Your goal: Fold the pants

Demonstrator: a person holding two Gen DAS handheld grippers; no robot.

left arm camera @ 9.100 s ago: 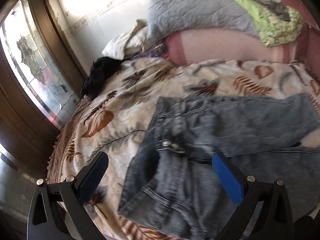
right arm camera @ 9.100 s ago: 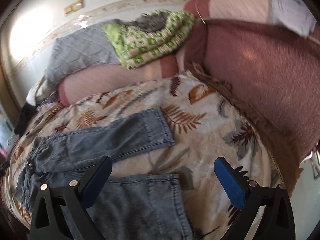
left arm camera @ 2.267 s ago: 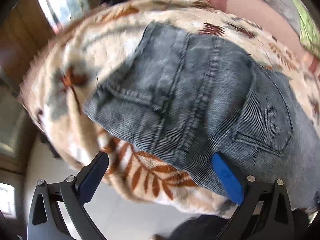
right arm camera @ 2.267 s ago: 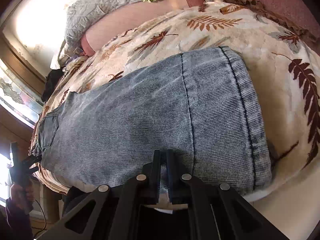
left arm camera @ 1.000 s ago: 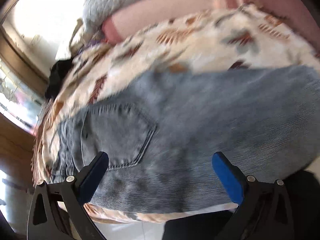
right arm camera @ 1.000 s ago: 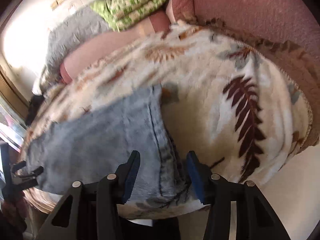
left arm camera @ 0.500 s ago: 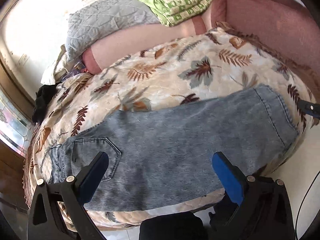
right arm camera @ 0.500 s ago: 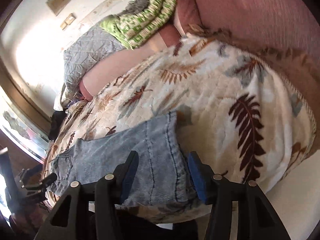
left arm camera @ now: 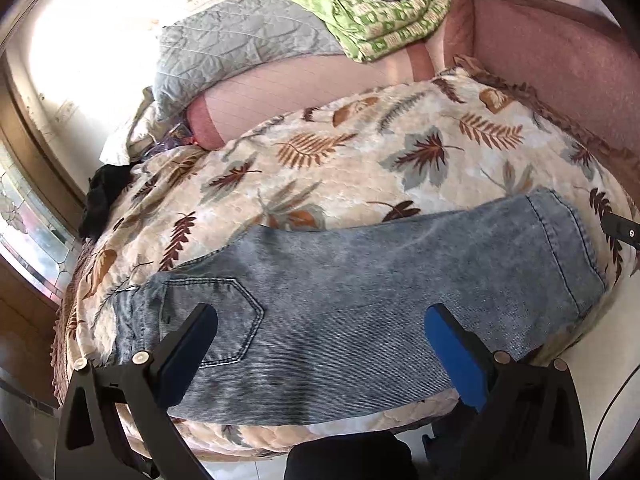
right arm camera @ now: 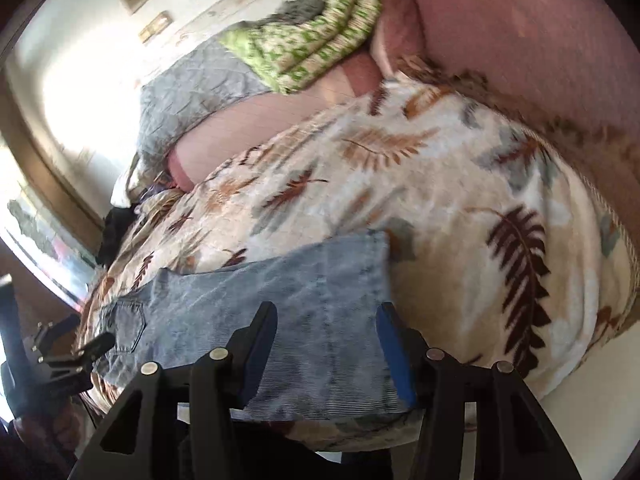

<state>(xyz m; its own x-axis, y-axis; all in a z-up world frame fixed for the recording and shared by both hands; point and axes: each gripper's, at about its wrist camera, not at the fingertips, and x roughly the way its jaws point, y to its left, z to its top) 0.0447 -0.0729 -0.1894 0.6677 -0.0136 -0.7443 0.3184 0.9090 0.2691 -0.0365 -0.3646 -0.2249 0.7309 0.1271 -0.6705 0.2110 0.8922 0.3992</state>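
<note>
Faded blue denim pants, folded lengthwise, lying flat along the bed's near edge, back pocket up

Pants flat on blanket along bed's near edge, waist left, hems right. Bolster behind blanket; quilt and folded cover on bolster. Left claw above waist end, right claw above hem end.
</note>
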